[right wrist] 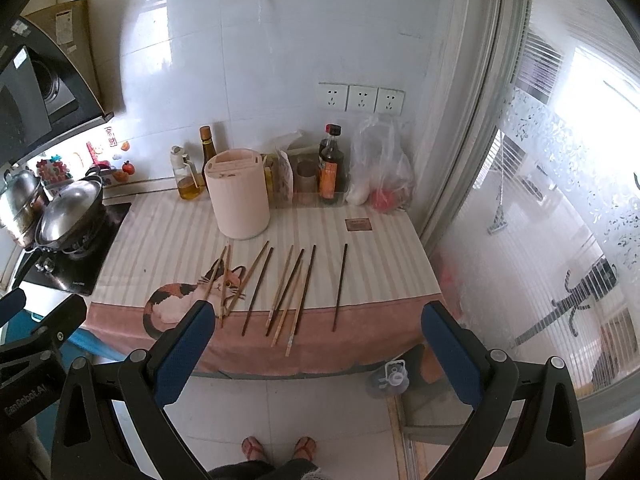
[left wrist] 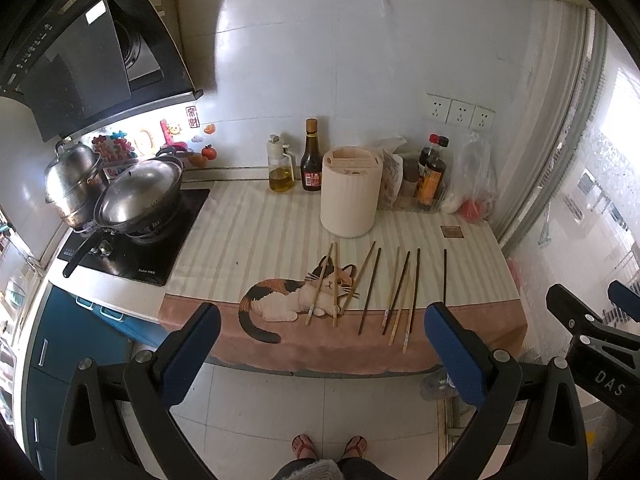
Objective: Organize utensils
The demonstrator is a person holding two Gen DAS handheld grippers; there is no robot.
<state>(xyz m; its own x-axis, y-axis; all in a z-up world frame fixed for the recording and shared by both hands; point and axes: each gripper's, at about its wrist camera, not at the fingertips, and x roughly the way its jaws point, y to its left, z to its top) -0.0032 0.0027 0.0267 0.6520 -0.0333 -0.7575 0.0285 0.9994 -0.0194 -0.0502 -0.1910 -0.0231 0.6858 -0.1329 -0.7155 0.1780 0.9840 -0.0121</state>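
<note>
Presently your left gripper (left wrist: 322,320) and right gripper (right wrist: 318,320) hang wide apart, empty, short of the counter. The chopsticks (left wrist: 376,292) lie scattered on the cat cloth (left wrist: 240,240). Pinch one mid-shaft, then lift toward the far cream holder (left wrist: 350,196).

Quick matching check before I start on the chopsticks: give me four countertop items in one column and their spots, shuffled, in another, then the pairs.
Items:
1. cream cylindrical utensil holder
2. lone dark chopstick
3. lidded steel wok
4. clear plastic bag

Places:
A. on the black stove, far left
B. back right corner, beside the window
C. rightmost on the cat-print cloth, apart from the others
D. upright behind the chopsticks, in front of the bottles

Pairs: 1-D, 2-C, 3-A, 4-B
</note>
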